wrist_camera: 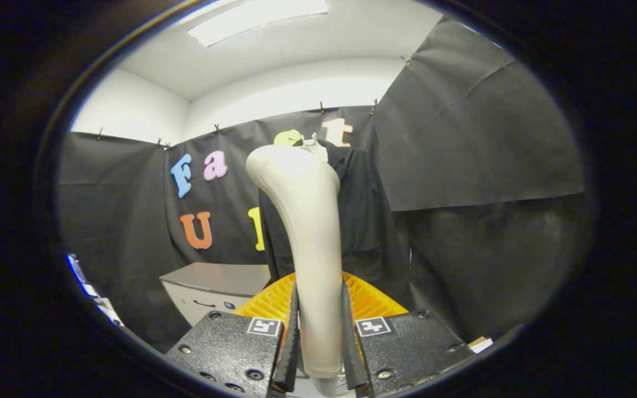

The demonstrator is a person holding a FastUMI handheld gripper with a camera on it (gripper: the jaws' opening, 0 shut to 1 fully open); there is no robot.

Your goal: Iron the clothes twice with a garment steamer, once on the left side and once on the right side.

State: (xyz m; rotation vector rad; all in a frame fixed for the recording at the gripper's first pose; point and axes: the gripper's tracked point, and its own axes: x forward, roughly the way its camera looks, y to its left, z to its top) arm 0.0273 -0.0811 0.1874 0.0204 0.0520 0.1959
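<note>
I can't see the steamer's (310, 232) front face; its head points away from me toward 12 o'clock. It hides the middle of the dark garment (363, 221) behind it. The grey box (216, 293) at 9 o'clock is partly hidden by my gripper (321, 342).

A grey cabinet (216, 279) stands against the booth wall.

Cream-white garment steamer (310, 221), black clothes (365, 215), grey cabinet (213, 287), perhaps orange ribbed base (266, 301)
</note>
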